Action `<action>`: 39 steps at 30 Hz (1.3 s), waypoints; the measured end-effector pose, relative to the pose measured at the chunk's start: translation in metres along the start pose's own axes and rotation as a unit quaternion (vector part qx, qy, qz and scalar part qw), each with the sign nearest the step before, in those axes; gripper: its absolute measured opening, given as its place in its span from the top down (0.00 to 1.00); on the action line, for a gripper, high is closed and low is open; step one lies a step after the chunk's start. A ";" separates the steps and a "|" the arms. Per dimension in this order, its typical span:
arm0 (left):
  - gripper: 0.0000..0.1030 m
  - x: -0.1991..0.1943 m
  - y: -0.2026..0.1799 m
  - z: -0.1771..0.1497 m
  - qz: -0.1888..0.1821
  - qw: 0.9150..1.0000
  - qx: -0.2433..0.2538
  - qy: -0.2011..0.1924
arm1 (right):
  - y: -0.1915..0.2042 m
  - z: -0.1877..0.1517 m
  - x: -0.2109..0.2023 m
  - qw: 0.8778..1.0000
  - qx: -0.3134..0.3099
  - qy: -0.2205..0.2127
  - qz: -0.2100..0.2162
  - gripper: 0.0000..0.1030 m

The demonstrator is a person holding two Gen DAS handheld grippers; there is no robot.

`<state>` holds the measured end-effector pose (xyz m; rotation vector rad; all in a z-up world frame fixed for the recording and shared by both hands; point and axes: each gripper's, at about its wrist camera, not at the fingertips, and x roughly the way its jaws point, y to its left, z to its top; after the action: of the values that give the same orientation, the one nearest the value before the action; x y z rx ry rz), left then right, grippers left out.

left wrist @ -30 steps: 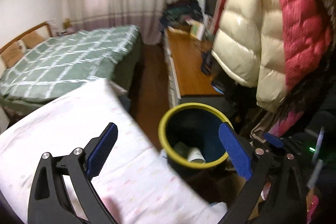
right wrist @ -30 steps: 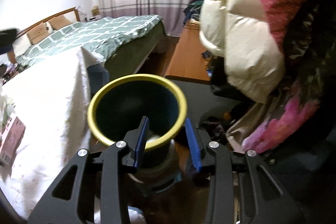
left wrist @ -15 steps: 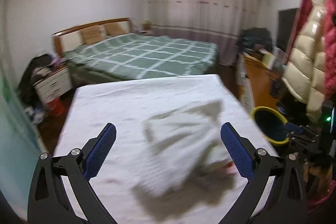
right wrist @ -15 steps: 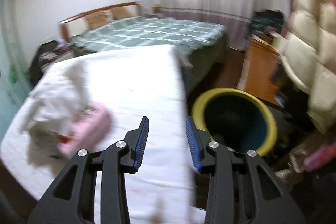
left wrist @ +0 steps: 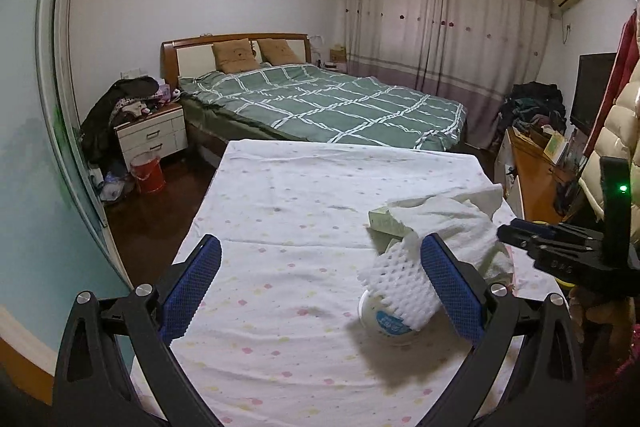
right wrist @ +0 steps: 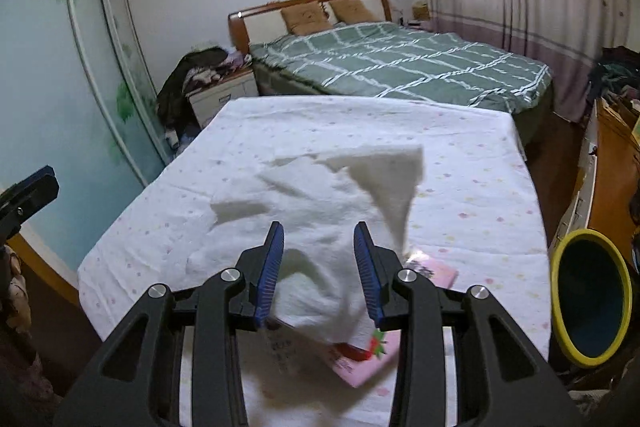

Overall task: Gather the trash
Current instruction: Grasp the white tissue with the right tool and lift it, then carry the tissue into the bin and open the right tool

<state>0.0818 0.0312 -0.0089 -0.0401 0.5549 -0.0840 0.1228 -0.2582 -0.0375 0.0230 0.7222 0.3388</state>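
On the cloth-covered worktop, a crumpled white tissue lies just ahead of the right hand-held gripper, whose jaws stand partly apart with nothing clamped; the tissue's near edge shows between them, over a pink packet. The left hand-held gripper has its jaws wide apart and empty, with a white foam net sleeve on a round cup close to its right finger. The yellow-rimmed bin stands beside the worktop's right edge.
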 end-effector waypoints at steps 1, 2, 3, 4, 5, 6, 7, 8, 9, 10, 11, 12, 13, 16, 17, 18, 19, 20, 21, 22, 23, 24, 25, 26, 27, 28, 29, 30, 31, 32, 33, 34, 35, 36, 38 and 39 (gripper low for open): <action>0.05 0.002 0.001 -0.001 -0.001 1.000 -0.001 0.001 | 0.003 0.001 0.004 1.000 0.000 0.004 0.001 0.66; 0.05 0.004 0.001 -0.001 -0.003 1.000 -0.001 0.003 | 0.004 0.002 0.008 1.000 0.001 0.010 0.002 0.66; 0.05 0.006 -0.003 -0.002 -0.004 1.000 -0.002 0.005 | 0.003 0.000 0.009 1.000 0.002 0.015 0.001 0.66; 0.05 0.008 -0.004 -0.002 -0.005 1.000 -0.001 0.007 | 0.002 0.001 0.013 1.000 0.004 0.020 0.000 0.66; 0.05 0.010 -0.006 -0.003 -0.006 1.000 -0.001 0.009 | 0.006 -0.007 0.010 1.000 0.006 0.023 0.002 0.66; 0.05 0.011 -0.007 -0.003 -0.007 1.000 0.000 0.011 | 0.005 -0.008 0.010 1.000 0.008 0.026 0.006 0.69; 0.05 0.012 -0.007 -0.004 -0.008 1.000 0.000 0.012 | 0.004 -0.009 0.010 1.000 0.007 0.028 0.008 0.74; 0.05 0.013 -0.008 -0.005 -0.009 1.000 0.000 0.014 | 0.005 -0.010 0.009 1.000 0.004 0.029 0.006 0.77; 0.05 0.014 -0.009 -0.005 -0.010 1.000 0.001 0.014 | 0.006 -0.010 0.009 1.000 0.004 0.031 0.006 0.85; 0.05 0.014 -0.010 -0.004 -0.011 1.000 0.001 0.015 | 0.005 -0.010 0.009 1.000 0.004 0.030 0.007 0.94; 0.05 0.015 -0.011 -0.005 -0.011 1.000 0.001 0.016 | 0.005 -0.009 0.007 1.000 0.005 0.028 0.009 0.97; 0.05 0.016 -0.011 -0.005 -0.012 1.000 0.001 0.016 | 0.004 -0.008 0.005 1.000 0.007 0.024 0.012 0.97; 0.05 0.016 -0.012 -0.005 -0.013 1.000 0.002 0.018 | 0.004 -0.006 0.003 1.000 0.008 0.019 0.013 0.98; 0.05 0.018 -0.014 -0.007 -0.013 1.000 0.003 0.019 | 0.002 0.004 -0.005 1.000 0.010 0.005 0.021 0.98; 0.05 0.018 -0.014 -0.007 -0.014 1.000 0.003 0.019 | 0.002 0.007 -0.007 1.000 0.012 0.001 0.025 0.98; 0.05 0.019 -0.015 -0.008 -0.014 1.000 0.003 0.020 | 0.002 0.012 -0.010 1.000 0.013 -0.004 0.026 0.98; 0.05 0.019 -0.015 -0.008 -0.015 1.000 0.003 0.020 | 0.001 0.018 -0.013 0.999 0.013 -0.011 0.027 0.98; 0.05 0.019 -0.015 -0.008 -0.015 1.000 0.004 0.020 | 0.000 0.025 -0.016 0.999 0.015 -0.018 0.027 0.98; 0.05 0.019 -0.016 -0.008 -0.016 1.000 0.004 0.020 | -0.002 0.033 -0.019 0.999 0.016 -0.024 0.029 0.98; 0.05 0.019 -0.016 -0.009 -0.016 1.000 0.003 0.019 | -0.002 0.039 -0.020 0.999 0.016 -0.028 0.028 0.98; 0.05 0.018 -0.016 -0.009 -0.017 1.000 0.003 0.019 | -0.004 0.048 -0.022 0.999 0.017 -0.034 0.027 0.98; 0.05 0.017 -0.016 -0.009 -0.018 1.000 0.003 0.018 | -0.005 0.055 -0.024 0.999 0.017 -0.039 0.026 0.98; 0.05 0.017 -0.016 -0.009 -0.019 1.000 0.004 0.017 | -0.006 0.065 -0.026 0.999 0.018 -0.045 0.025 0.98; 0.05 0.017 -0.017 -0.009 -0.019 1.000 0.006 0.017 | -0.007 0.072 -0.028 0.998 0.017 -0.048 0.024 0.98; 0.05 0.017 -0.018 -0.009 -0.020 1.000 0.007 0.016 | -0.008 0.079 -0.029 0.998 0.017 -0.052 0.023 0.98; 0.05 0.016 -0.018 -0.009 -0.021 1.000 0.008 0.016 | -0.008 0.090 -0.033 0.998 0.015 -0.059 0.020 0.98; 0.05 0.016 -0.019 -0.009 -0.021 1.000 0.008 0.016 | -0.009 0.096 -0.035 0.998 0.014 -0.063 0.018 0.98; 0.05 0.017 -0.019 -0.009 -0.022 1.000 0.009 0.017 | -0.009 0.103 -0.039 0.997 0.014 -0.068 0.015 0.98; 0.05 0.017 -0.019 -0.009 -0.022 1.000 0.009 0.017 | -0.010 0.110 -0.042 0.997 0.013 -0.074 0.012 0.98; 0.05 0.018 -0.019 -0.009 -0.022 1.000 0.009 0.018 | -0.011 0.117 -0.047 0.997 0.013 -0.080 0.009 0.98; 0.05 0.018 -0.019 -0.009 -0.023 1.000 0.009 0.018 | -0.013 0.122 -0.051 0.996 0.013 -0.085 0.006 0.98; 0.05 0.018 -0.020 -0.010 -0.024 0.999 0.010 0.018 | -0.016 0.129 -0.058 0.996 0.013 -0.093 0.001 0.98; 0.05 0.017 -0.021 -0.010 -0.025 0.999 0.010 0.018 | -0.018 0.133 -0.063 0.995 0.014 -0.099 -0.003 0.98; 0.05 0.017 -0.020 -0.010 -0.026 0.999 0.011 0.018 | -0.022 0.138 -0.070 0.994 0.015 -0.107 -0.010 0.98; 0.05 0.017 -0.021 -0.010 -0.028 0.999 0.011 0.018 | -0.031 0.143 -0.081 0.993 0.018 -0.116 -0.020 0.98; 0.05 0.017 -0.021 -0.010 -0.029 0.999 0.011 0.018 | -0.035 0.144 -0.087 0.992 0.020 -0.120 -0.026 0.98</action>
<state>0.0896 0.0089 -0.0249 -0.0337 0.5884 -0.1475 0.1663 -0.3043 0.1226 0.0817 0.4898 0.2663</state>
